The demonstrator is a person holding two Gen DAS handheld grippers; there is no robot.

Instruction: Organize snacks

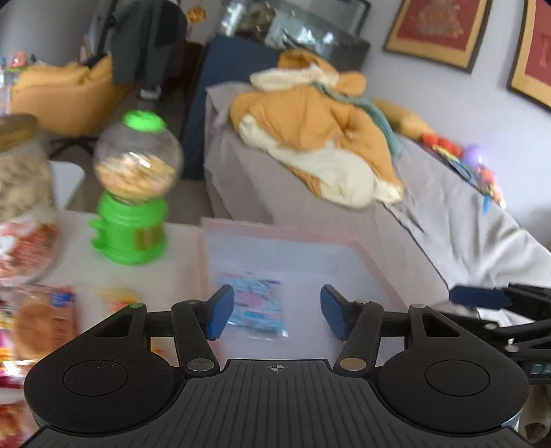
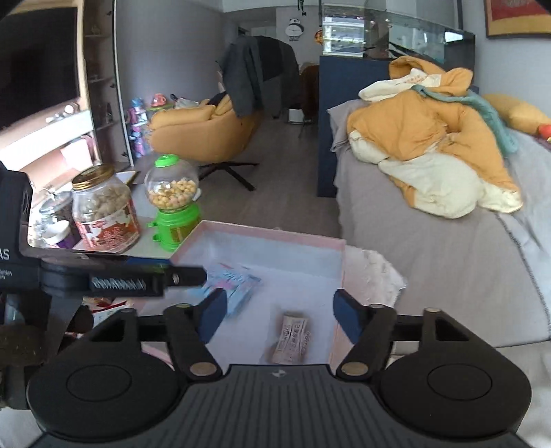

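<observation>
pink tray (image 2: 335, 265) holds two packets | green dispenser (image 2: 174, 203) beside | both grippers released, empty

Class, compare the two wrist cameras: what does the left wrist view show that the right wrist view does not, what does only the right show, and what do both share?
Only the left wrist view: snack packets lying on the table left of the box, and framed pictures on the wall.

Only the right wrist view: a brown packet in the pink box, and a dark screen on the left wall.

Both: the pink box, the blue-and-pink packet inside it, the green candy dispenser, the gold-lidded jar, and the orange blanket on the bed.
</observation>
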